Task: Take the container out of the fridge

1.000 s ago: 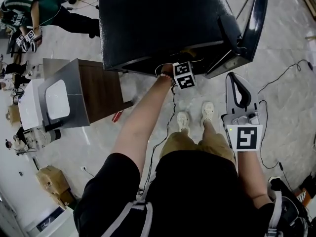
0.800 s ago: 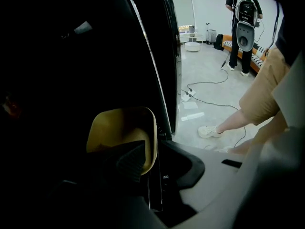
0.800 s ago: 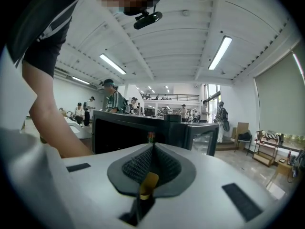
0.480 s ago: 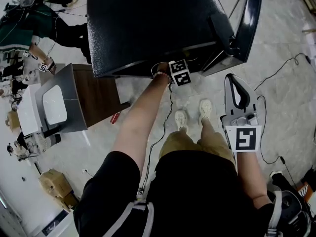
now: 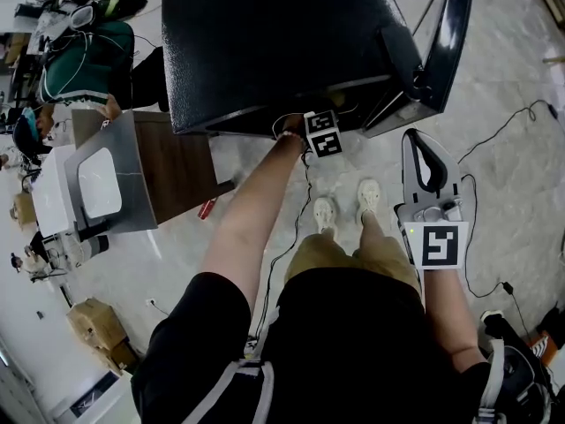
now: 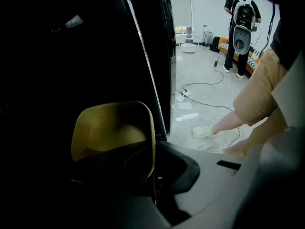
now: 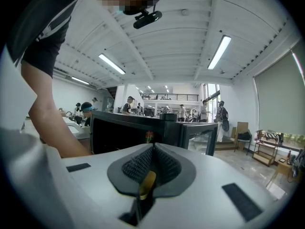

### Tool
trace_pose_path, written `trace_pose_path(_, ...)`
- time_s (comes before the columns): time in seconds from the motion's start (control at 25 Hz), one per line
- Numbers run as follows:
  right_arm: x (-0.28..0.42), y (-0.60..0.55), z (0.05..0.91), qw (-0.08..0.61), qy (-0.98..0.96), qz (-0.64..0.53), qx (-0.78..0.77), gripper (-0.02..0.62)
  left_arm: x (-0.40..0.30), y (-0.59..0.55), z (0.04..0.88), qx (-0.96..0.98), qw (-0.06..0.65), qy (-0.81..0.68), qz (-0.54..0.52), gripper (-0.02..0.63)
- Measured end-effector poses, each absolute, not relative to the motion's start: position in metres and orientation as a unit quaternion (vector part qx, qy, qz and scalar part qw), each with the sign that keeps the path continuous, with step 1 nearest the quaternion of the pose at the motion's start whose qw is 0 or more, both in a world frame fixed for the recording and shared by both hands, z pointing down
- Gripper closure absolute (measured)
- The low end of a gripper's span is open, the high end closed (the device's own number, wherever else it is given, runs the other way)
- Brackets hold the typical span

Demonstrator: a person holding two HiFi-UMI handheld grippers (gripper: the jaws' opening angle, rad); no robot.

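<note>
1. Reaching forward and down, the left arm (image 5: 256, 210) stretches almost straight to the front edge of the black fridge (image 5: 282, 42), whose door (image 5: 452, 34) stands open.
2. The left tongs (image 6: 151, 173) are inside the dark fridge, closed narrowly on the right wall of the yellow container (image 6: 112, 128), which sits in there.
3. The right arm is bent at the hip, outside the fridge. It holds the right tongs (image 7: 152, 149) pressed together with nothing between them.
</note>
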State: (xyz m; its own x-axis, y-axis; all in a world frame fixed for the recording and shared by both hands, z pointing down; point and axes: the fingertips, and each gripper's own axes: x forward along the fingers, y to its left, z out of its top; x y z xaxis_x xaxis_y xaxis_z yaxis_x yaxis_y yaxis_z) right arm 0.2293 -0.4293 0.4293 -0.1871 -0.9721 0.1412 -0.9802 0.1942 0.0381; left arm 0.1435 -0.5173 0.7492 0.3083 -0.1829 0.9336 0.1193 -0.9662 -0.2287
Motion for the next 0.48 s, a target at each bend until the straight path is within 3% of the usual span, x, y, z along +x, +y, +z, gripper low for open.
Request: trace_pose_path(0.48,0.198,-0.416,0.395,0.027,-0.775,0.005,0.631,0.558,0.126,-0.460,0.695,-0.840,0.074,0.035,-0.537,0.581)
